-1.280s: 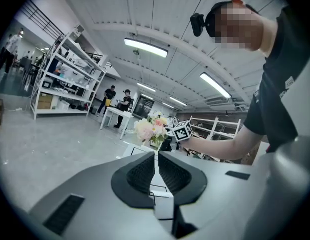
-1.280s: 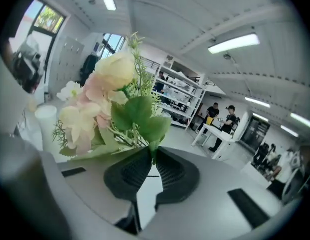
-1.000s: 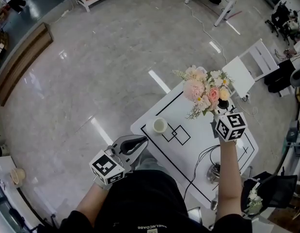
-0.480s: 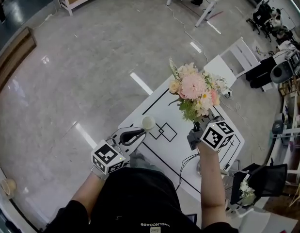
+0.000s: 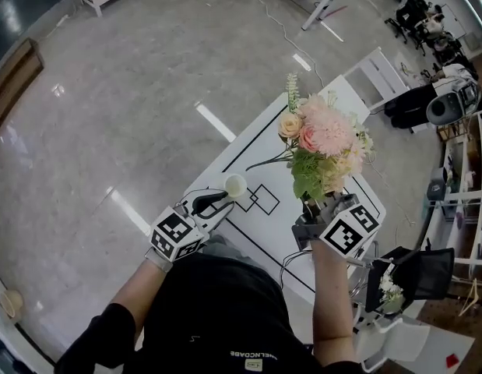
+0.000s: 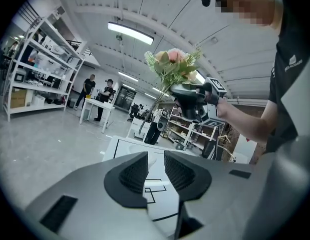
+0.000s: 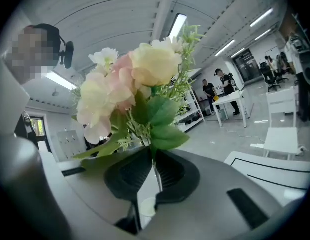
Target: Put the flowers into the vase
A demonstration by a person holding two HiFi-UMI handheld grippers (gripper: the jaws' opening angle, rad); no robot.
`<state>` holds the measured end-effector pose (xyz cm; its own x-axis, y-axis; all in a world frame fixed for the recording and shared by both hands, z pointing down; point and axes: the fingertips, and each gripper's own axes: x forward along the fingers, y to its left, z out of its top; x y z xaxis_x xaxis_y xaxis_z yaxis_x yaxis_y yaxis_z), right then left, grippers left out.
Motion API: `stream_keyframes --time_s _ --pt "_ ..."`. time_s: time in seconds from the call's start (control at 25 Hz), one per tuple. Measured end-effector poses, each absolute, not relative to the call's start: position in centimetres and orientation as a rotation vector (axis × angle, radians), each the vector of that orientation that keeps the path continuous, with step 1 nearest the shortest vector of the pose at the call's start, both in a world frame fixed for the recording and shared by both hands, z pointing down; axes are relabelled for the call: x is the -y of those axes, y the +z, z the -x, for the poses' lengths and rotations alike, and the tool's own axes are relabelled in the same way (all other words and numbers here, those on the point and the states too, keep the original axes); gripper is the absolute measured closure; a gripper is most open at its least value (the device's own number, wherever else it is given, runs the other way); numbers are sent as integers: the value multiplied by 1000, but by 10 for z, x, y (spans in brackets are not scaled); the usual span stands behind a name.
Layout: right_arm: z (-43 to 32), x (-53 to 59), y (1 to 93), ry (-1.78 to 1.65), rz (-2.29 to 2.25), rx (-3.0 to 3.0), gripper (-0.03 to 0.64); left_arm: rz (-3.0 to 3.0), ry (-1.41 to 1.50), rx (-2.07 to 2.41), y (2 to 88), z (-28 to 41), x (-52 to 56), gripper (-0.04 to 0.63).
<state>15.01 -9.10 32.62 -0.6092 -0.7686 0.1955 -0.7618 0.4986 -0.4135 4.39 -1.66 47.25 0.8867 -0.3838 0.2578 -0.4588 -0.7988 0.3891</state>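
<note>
Flowers (image 5: 322, 142): pink, cream and white blooms with green leaves, up in the air over the table (image 5: 260, 150), clear of its white top. Held by the stems in the right gripper (image 7: 152, 173); fingers closed tight on the thin stems, leaves and blooms fanning out just past the fingertips.

Vase (image 5: 235, 184): small, white, upright on the table near its left edge, just beside the black outlined squares (image 5: 260, 201). Well apart from the blooms.

Low at the near left edge of the table, left gripper (image 6: 156, 170): tips just beside the Vase; contact with it cannot be told. Fingers parted and opening, nothing pressed between the pads, only table top and black lines visible through the gap.

Also noted: black cable (image 5: 291, 259) trailing over the near right part of the table; white chair (image 5: 377, 72) on the floor beyond the far end
</note>
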Motion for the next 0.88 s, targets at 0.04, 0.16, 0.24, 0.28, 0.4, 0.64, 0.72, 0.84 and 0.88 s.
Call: stream_keyframes --time_s 0.04,0.16,0.24,0.28,0.4,0.64,0.72,0.84,0.88 --pt "-149 88 324 -730 1382 -2701 583 -2603 233 614 475 -45 17 512" --pt "-149 79 322 -728 1392 -2685 583 -2598 224 613 479 -48 19 503" --pt "-150 72 323 -733 1399 -2686 583 -2599 210 610 477 -50 20 503" --pt "-149 68 324 -732 1403 -2692 583 -2600 206 608 477 -51 20 503" --pt "-145 58 333 -705 1430 -2731 583 -2600 198 594 477 -52 20 503" --pt "-142 52 360 -532 1613 -2807 585 -2601 222 566 483 -48 17 503" --pt "-149 53 380 -569 1660 -2817 586 -2597 222 559 484 -49 15 503" --pt "-158 54 420 -730 1706 -2769 589 -2595 225 553 486 -48 14 503" --pt "-161 53 430 -782 1720 -2738 589 -2594 225 549 487 -48 13 503"
